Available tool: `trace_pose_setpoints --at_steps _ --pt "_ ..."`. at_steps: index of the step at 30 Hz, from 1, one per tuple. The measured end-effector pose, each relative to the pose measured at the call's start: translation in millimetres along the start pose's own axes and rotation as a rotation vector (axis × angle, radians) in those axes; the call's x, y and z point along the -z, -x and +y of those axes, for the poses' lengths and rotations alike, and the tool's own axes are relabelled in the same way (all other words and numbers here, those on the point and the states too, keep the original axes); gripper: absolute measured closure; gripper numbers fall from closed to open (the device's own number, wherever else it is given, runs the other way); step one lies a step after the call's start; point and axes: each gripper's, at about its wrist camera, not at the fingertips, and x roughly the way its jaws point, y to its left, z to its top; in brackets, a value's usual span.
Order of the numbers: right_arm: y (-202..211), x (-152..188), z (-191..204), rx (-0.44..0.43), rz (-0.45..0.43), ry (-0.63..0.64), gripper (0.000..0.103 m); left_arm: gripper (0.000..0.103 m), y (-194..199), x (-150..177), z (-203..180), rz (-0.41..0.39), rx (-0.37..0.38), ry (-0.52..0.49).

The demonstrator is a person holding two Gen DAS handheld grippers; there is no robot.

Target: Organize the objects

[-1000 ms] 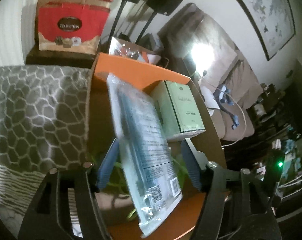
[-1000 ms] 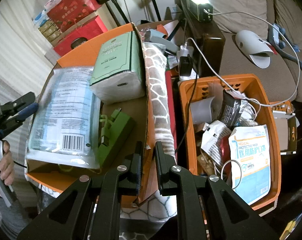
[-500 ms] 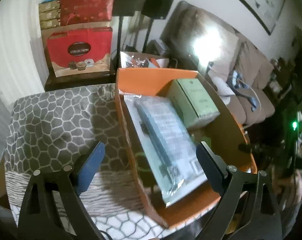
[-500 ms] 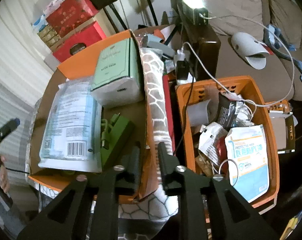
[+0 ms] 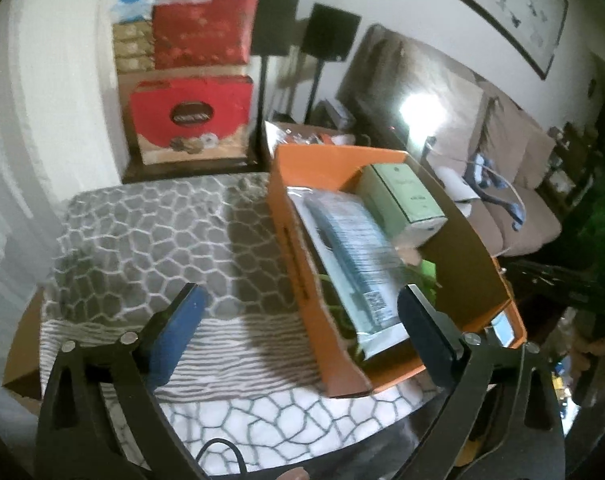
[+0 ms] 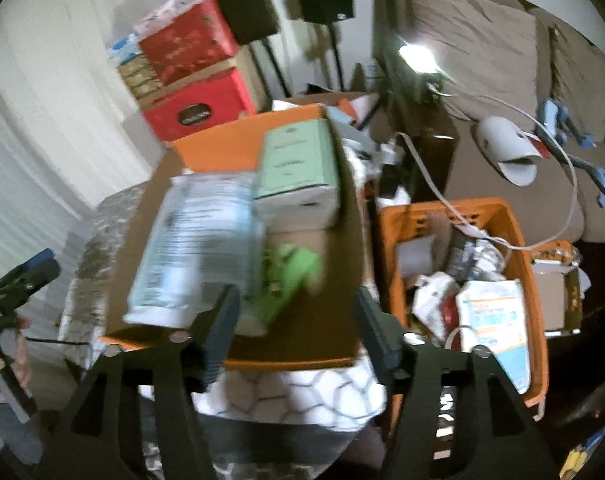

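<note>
Plastic packet (image 5: pixel 352 258): centre-right of the left wrist view, lying in the orange box (image 5: pixel 290 240) beside the green-and-white carton (image 5: pixel 402 204); a second ago it stood tilted between the left jaws.
Green item (image 6: pixel 290 280): below the carton in the box, blurred.
Left gripper (image 5: pixel 298 316): jaws opening, nothing between them, pulled back over the patterned cloth (image 5: pixel 142 240).
Right gripper (image 6: pixel 294 320): nearly shut earlier on the box's right wall; jaws now opening, empty.
Orange basket (image 6: pixel 538 320): right of the box, full of packets.
</note>
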Motion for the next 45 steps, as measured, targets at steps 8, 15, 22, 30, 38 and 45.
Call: trace_pose_setpoints --at_steps 8,15,22,30,38,45 --pt "9 12 57 -0.055 -0.056 0.081 0.018 0.0 22 14 13 -0.015 -0.109 -0.006" --pt "4 30 102 -0.021 -0.095 0.149 0.013 0.0 40 28 22 -0.044 -0.135 0.008" --pt "13 48 125 0.033 -0.183 0.156 0.003 0.0 54 41 32 -0.077 -0.172 0.034" --pt "21 69 143 0.131 -0.248 0.172 0.001 0.0 84 61 56 -0.151 -0.23 0.126" --pt "23 88 152 0.105 -0.257 0.16 0.001 0.0 89 84 48 -0.136 -0.218 0.081" --pt "27 99 155 0.143 -0.281 0.154 0.001 0.0 86 98 40 -0.124 -0.217 0.066"
